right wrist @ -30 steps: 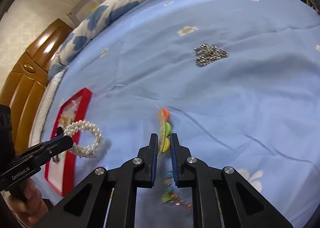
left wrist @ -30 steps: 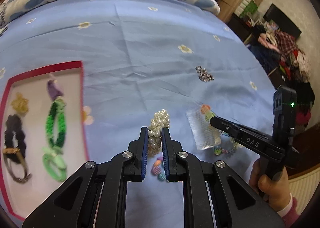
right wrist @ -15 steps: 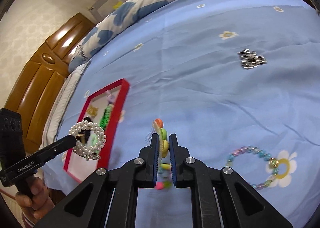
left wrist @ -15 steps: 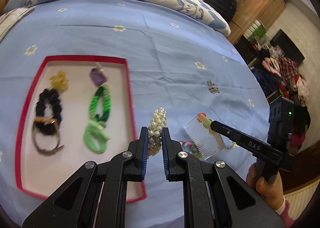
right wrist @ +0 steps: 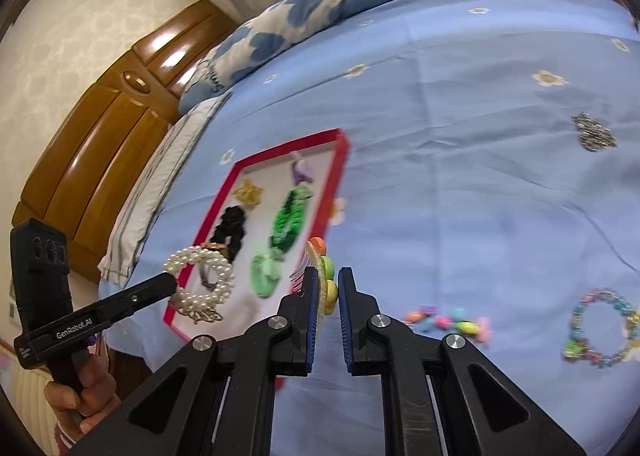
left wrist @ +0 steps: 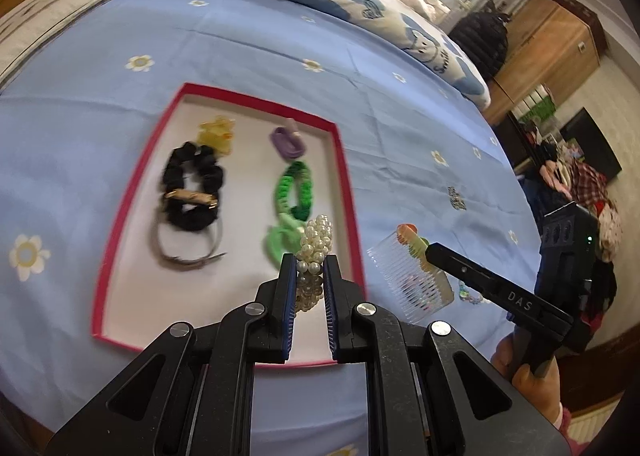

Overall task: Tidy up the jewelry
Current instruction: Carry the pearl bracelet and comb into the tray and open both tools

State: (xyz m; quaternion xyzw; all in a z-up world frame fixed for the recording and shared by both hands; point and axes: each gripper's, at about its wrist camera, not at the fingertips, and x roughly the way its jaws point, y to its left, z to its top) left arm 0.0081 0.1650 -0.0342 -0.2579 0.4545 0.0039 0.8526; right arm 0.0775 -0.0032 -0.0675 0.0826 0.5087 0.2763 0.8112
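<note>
While the left claw (left wrist: 311, 262) pinches one pearl bracelet (left wrist: 316, 236) over the red tray (left wrist: 347, 172), the right claw (right wrist: 328, 276) grips one clear comb (right wrist: 318, 262); two beaded bracelets (right wrist: 600, 330) lie on the bed (right wrist: 480, 116).

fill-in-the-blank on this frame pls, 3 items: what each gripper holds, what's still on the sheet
1. The left gripper is shut on a ____ bracelet.
2. The right gripper holds a clear hair ____.
3. The tray has a ____ rim.

Missing words: pearl; comb; red
</note>
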